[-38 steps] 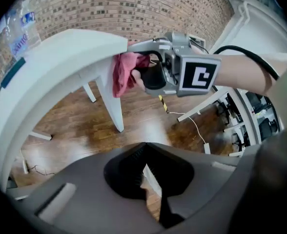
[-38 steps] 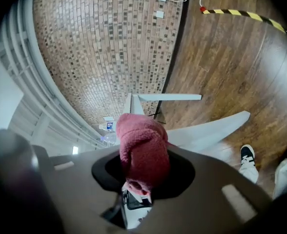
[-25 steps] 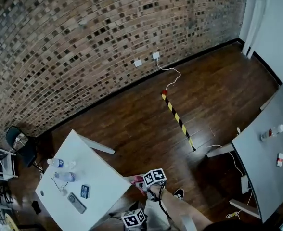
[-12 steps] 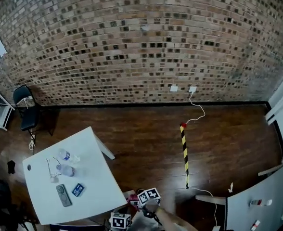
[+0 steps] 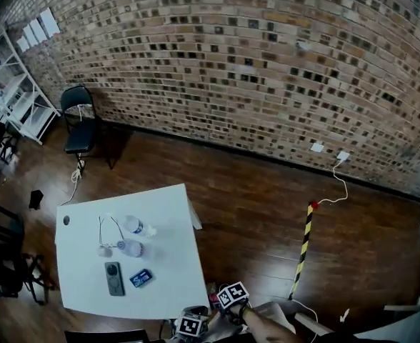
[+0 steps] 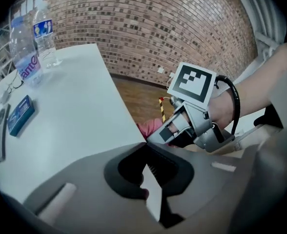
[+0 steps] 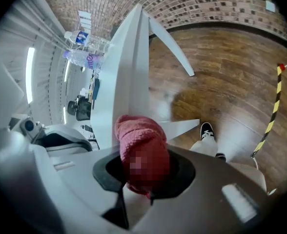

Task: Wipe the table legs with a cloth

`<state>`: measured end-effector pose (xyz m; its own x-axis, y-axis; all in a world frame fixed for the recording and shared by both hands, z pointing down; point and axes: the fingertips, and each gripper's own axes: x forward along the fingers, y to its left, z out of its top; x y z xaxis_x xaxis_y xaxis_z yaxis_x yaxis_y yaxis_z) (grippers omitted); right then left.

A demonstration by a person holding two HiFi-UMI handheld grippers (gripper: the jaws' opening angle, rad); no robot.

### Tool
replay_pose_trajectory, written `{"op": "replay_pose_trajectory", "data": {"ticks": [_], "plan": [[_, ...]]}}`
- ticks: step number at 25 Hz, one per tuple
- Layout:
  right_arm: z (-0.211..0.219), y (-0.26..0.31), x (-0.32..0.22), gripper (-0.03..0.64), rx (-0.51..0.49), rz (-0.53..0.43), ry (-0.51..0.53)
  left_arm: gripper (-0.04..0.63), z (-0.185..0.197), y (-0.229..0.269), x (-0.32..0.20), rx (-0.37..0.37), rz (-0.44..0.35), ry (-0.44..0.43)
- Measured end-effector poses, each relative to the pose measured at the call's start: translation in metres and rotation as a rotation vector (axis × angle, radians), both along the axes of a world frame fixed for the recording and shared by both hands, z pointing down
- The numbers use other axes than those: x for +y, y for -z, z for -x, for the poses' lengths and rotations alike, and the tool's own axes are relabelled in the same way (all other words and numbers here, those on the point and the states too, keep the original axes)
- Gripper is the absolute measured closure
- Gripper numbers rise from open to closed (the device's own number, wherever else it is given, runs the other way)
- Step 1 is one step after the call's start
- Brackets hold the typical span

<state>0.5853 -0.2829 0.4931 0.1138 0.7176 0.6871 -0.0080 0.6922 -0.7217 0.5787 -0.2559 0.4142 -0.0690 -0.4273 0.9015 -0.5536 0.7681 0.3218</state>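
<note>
My right gripper [image 7: 137, 179] is pinching the pink-red knitted cloth [image 7: 139, 140], which bulges up out of the jaws, right at the near corner of the white square table [image 5: 168, 216]. The left gripper [image 6: 146, 145] has its jaws pressed together on nothing and hovers just over that same corner. From the right gripper view, one slanted white table leg [image 7: 182, 126] pokes out just beside the cloth, but I can't tell whether the cloth is touching it. A second leg [image 7: 170, 40] angles off at the far end, well apart. Nothing shows me a leg wiped clean, so I judge the job barely begun: cloth in hand, legs yet to be done.
</note>
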Motion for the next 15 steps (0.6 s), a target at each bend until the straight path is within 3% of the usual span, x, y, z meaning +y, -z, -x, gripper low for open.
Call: {"op": "replay_pose_trajectory", "data": {"ticks": [4, 8, 15], "plan": [[0.020, -0.004, 0.005, 0.538, 0.014, -0.006, 0.132, 0.598, 0.014, 0.002, 0.001, 0.033, -0.014, 0.070], [0.066, -0.007, 0.009, 0.538, -0.020, 0.015, 0.175, 0.598, 0.024, 0.002, -0.009, 0.055, -0.015, 0.114], [0.165, -0.013, 0.004, 0.537, -0.078, 0.069, 0.259, 0.598, 0.076, -0.001, -0.038, 0.076, 0.006, 0.301]]}}
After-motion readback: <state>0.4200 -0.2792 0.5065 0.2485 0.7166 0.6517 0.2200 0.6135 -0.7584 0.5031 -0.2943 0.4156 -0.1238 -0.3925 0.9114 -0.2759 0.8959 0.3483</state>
